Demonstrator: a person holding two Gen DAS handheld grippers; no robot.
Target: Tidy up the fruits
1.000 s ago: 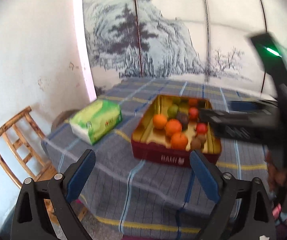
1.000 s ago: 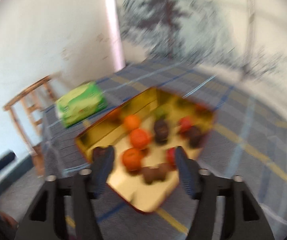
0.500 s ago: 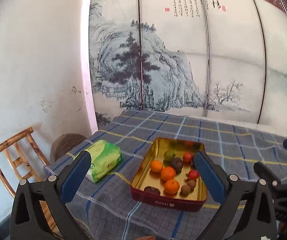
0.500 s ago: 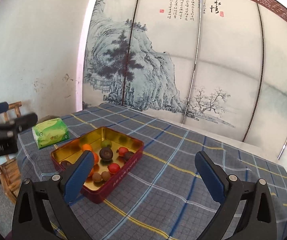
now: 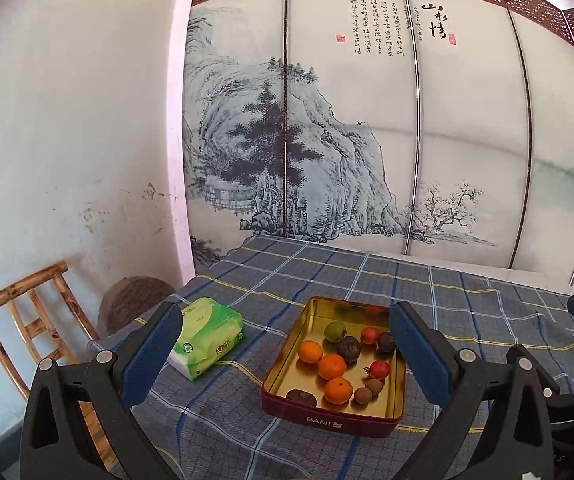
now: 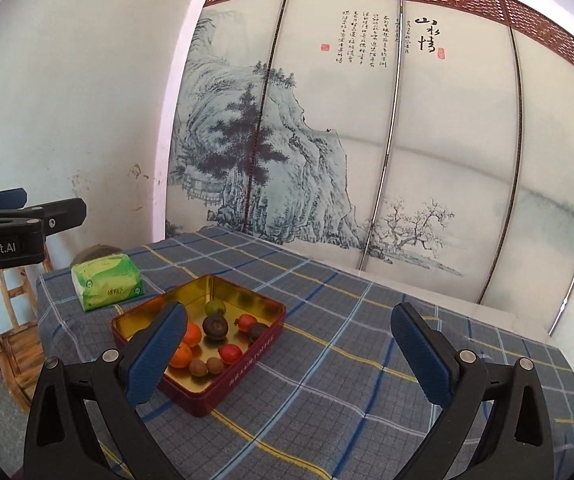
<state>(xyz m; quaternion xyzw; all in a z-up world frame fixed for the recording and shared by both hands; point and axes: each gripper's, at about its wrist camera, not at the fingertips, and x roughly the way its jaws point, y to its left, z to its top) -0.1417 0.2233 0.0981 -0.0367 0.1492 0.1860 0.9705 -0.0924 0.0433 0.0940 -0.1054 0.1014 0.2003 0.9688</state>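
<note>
I log one rectangular gold-lined red metal tin (image 5: pixel 329 420), open, flat on the desk. In it, loose: three round oranges (image 5: pixel 332 366), one green lime (image 5: pixel 335 331), two small red fruits (image 5: pixel 379 369), dark purple-brown round fruits (image 5: pixel 348 348), two small brown ones (image 5: pixel 363 395).

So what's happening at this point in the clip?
A person holds a two-finger gripper in each hand above a table with a blue plaid cloth. Both the left gripper and the right gripper are open and hold nothing. A red tin with a gold inside holds mixed fruit: oranges, a green fruit, red, dark and small brown ones. A green tissue pack lies to its left. No fruit is in a grip.
</note>
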